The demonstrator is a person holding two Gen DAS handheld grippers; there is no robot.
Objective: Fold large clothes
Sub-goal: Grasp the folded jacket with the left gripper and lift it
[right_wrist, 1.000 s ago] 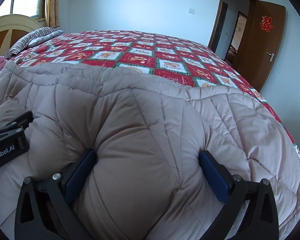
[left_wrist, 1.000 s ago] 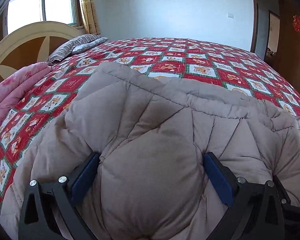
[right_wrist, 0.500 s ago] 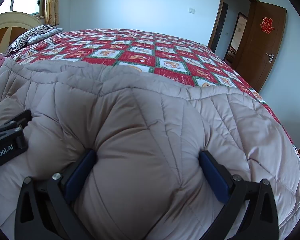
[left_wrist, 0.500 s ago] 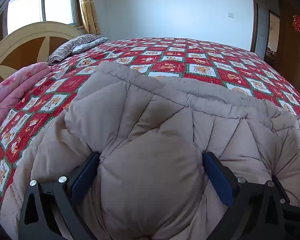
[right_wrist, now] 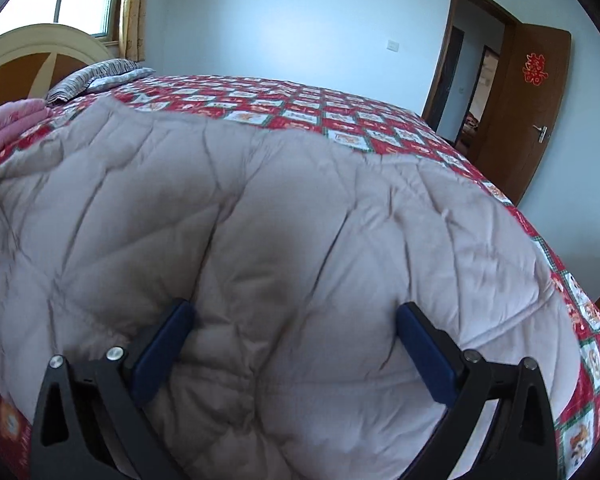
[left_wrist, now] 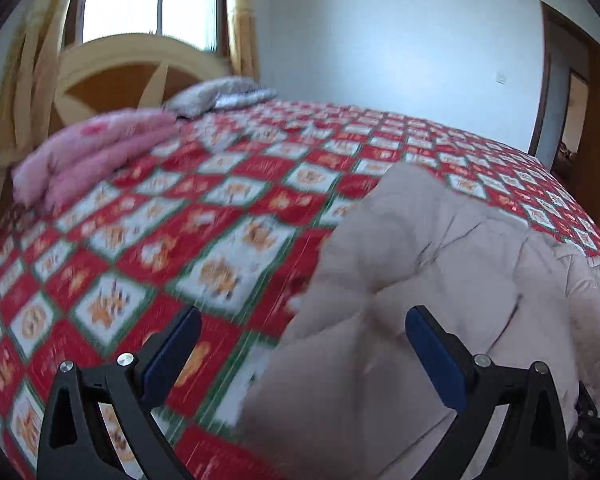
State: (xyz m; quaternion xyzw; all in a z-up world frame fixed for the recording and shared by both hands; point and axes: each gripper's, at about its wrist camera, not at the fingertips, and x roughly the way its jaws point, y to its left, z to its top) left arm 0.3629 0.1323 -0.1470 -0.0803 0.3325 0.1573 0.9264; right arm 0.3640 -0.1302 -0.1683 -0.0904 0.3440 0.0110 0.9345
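A large beige quilted coat [right_wrist: 284,216] lies spread on the bed. My right gripper [right_wrist: 292,344] is open, its blue pads [right_wrist: 160,348] wide apart above the coat's near part. My left gripper [left_wrist: 300,352] is open at the coat's left edge; the coat [left_wrist: 428,264] fills the right half of its blurred view and lies by the right pad [left_wrist: 432,360], while the left pad [left_wrist: 172,356] is over bare bedspread. Neither gripper holds fabric.
The bed carries a red, white and green patterned bedspread [left_wrist: 188,240]. A folded pink blanket [left_wrist: 96,148] and a striped pillow [right_wrist: 88,78] lie by the cream headboard [left_wrist: 140,68]. A brown door [right_wrist: 528,120] stands open at the right.
My left gripper has swung left and up, off the coat's bulk to its left edge; its view is blurred. The right gripper has lifted slightly, and the coat lies flatter.
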